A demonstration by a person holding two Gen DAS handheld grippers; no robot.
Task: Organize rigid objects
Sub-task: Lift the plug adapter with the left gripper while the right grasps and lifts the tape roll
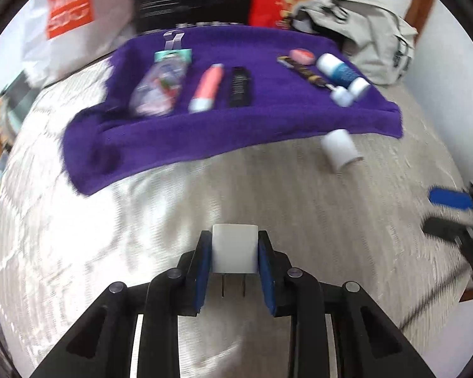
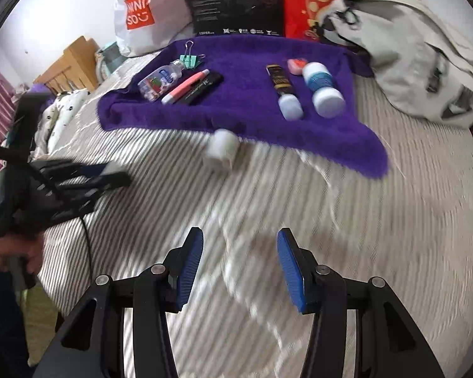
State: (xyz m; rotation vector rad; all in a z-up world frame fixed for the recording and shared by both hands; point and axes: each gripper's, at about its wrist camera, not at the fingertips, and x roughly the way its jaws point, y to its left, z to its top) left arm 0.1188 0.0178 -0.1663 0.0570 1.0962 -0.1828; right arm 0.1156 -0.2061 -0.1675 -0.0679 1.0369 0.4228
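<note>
**A:** ok closest in, what's each hand got?

**B:** left gripper (image 1: 235, 252) is clamped on a white charger plug (image 1: 234, 250), prongs pointing back at the camera, held over the striped bedspread (image 1: 142, 252). right gripper (image 2: 239, 264) is spread wide, nothing between the pads.

**A:** and further out?

**B:** white cap (image 2: 221, 148) on its side just off the purple towel (image 2: 236, 116) edge. On the towel, left bunch: small bottle (image 2: 160, 80), pink pen (image 2: 184, 86), black marker (image 2: 201, 88), all slanted parallel. Right pair: dark tube (image 2: 283, 89) and blue-and-white bottle (image 2: 321, 86), caps toward the camera. Grey bag (image 2: 425, 63) behind.
</note>
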